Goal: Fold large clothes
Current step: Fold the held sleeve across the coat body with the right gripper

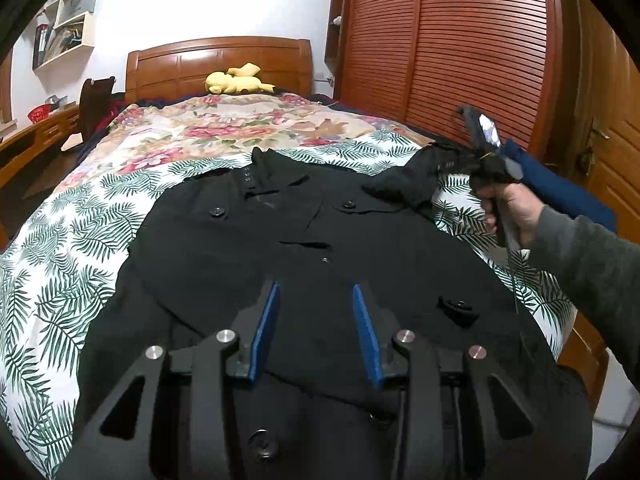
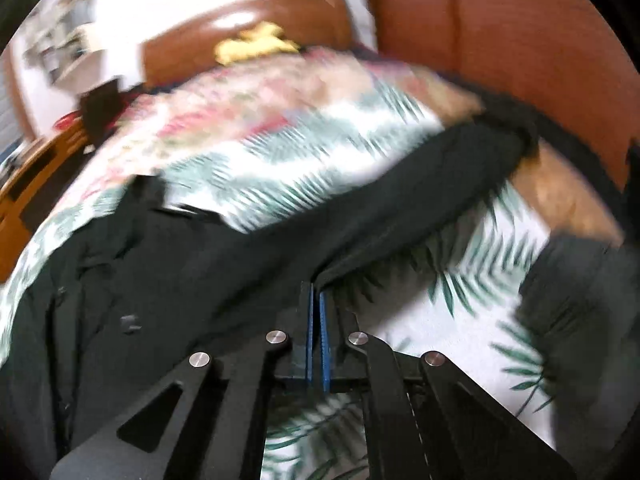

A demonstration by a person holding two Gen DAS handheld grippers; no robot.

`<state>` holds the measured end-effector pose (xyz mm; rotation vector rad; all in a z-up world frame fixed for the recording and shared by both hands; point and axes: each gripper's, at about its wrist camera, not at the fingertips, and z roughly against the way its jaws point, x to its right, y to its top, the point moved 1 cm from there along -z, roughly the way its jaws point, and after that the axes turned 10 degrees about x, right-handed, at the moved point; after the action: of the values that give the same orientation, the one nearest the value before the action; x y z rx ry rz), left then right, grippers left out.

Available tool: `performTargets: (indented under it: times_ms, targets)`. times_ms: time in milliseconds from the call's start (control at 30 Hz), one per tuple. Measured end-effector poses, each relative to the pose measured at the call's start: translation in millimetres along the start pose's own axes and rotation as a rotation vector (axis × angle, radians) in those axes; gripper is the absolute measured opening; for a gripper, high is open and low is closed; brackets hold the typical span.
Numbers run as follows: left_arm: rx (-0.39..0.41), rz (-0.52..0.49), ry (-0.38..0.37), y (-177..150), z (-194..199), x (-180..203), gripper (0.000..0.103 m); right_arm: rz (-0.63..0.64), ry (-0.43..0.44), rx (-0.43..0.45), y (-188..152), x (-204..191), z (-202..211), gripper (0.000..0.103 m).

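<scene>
A black buttoned coat [image 1: 304,240] lies spread front-up on the leaf-print bed sheet [image 1: 72,240]. My left gripper [image 1: 315,289] hovers over the coat's lower front, its blue pads [image 1: 268,320] open and apart, with nothing pinched between them. At the right, a hand [image 1: 516,208] holds my right gripper [image 1: 460,160], which lifts the coat's sleeve [image 1: 412,180] off the bed. In the blurred right wrist view, the right gripper [image 2: 316,292] is shut on the edge of that sleeve [image 2: 400,208], which stretches away up and to the right.
A floral quilt [image 1: 240,128] covers the far half of the bed, with a yellow plush toy [image 1: 236,80] by the wooden headboard [image 1: 216,60]. A slatted wardrobe [image 1: 460,40] stands to the right, blue cloth [image 1: 560,192] lies beside the bed, and a desk [image 1: 40,132] is on the left.
</scene>
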<state>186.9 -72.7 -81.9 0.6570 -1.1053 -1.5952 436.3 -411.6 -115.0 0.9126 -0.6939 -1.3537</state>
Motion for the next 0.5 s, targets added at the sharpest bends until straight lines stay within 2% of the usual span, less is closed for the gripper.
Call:
performTargets:
  times_ms: [100,233,333,400,500]
  targets:
    - [0.006,0.002,-0.004,1.2,1.1,-0.4,0.037,0.118,0.132,0.036,1.5,-48.8,30.7,0.000]
    - [0.012,0.002,-0.005,2.2,2.0,-0.4,0.036,0.237,0.277,-0.009,-21.6,-106.3,54.6,0.000]
    - [0.013,-0.004,-0.004,1.7,3.8,-0.3,0.036,0.305,0.273,-0.059,-39.7,-129.1,58.1,0.001]
    - [0.016,-0.006,-0.003,1.9,5.2,-0.7,0.036,0.310,0.233,-0.105,-47.7,-135.0,58.4,0.001]
    - [0.021,-0.005,-0.003,1.9,8.1,-2.2,0.036,0.293,0.254,-0.084,-45.3,-138.7,74.9,0.004]
